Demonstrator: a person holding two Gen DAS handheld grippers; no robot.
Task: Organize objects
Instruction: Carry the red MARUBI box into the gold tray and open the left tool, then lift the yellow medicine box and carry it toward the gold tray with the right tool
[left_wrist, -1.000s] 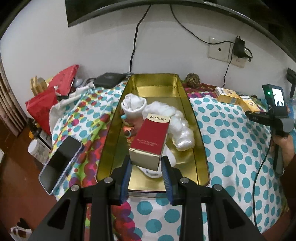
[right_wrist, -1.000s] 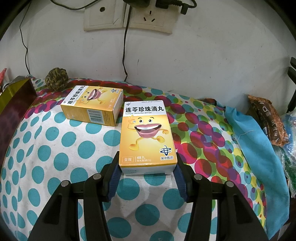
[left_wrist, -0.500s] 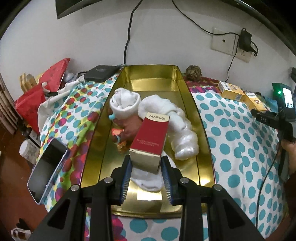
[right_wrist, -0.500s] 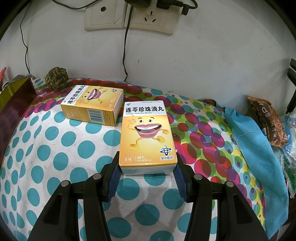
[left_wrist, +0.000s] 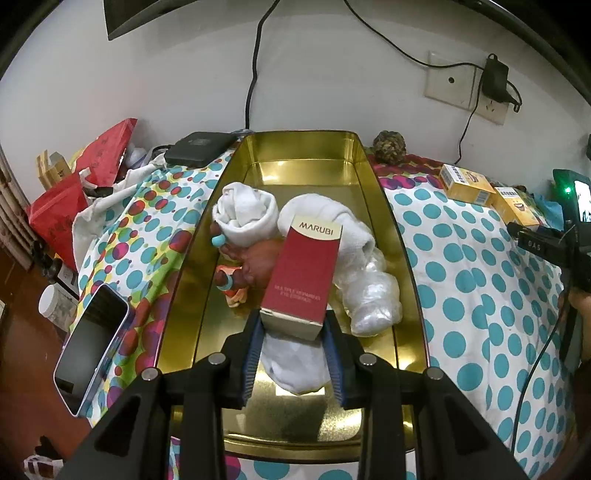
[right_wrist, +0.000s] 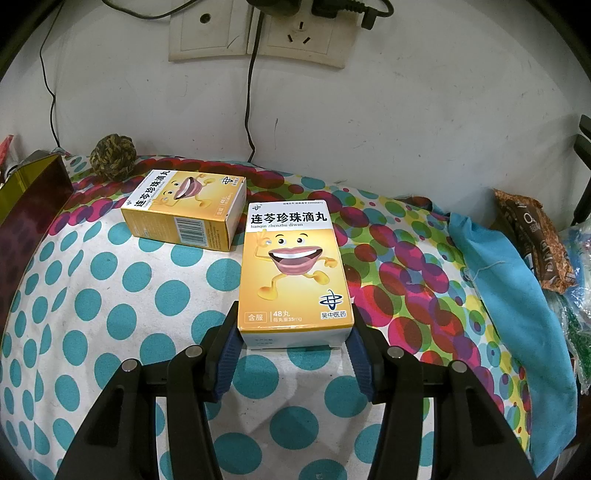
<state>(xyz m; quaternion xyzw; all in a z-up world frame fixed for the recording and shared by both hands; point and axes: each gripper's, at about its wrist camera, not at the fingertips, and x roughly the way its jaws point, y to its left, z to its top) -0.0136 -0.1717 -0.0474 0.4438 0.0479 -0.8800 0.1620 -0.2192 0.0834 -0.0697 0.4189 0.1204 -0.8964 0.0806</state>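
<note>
Left wrist view: one red MARUBI carton is clamped by its gold lower end between the jaws of the left gripper and is held above a gold metal tin. Inside the tin three white cloth bundles are counted: a rolled white sock at the left, a long white bundle at the right, and a third white piece beneath the jaws. Between the rolls a reddish toy with teal rings is partly hidden. The tin lies on a polka-dot cloth that covers the desk. At the left of the tin one smartphone is laid face up on the cloth, with one black box beyond it by the wall and red paper bags at the far left. Behind the tin one woven rope ball is seen.

In the right wrist view, two yellow medicine boxes are counted. The nearer yellow medicine box is gripped at its lower end by the jaws of the right gripper, pressed against both of its sides; whether it rests on the cloth cannot be told. The second yellow medicine box lies flat just beside it to the left, barcode side toward the camera. One blue cloth is draped at the right, and two wall sockets are mounted above.
</note>
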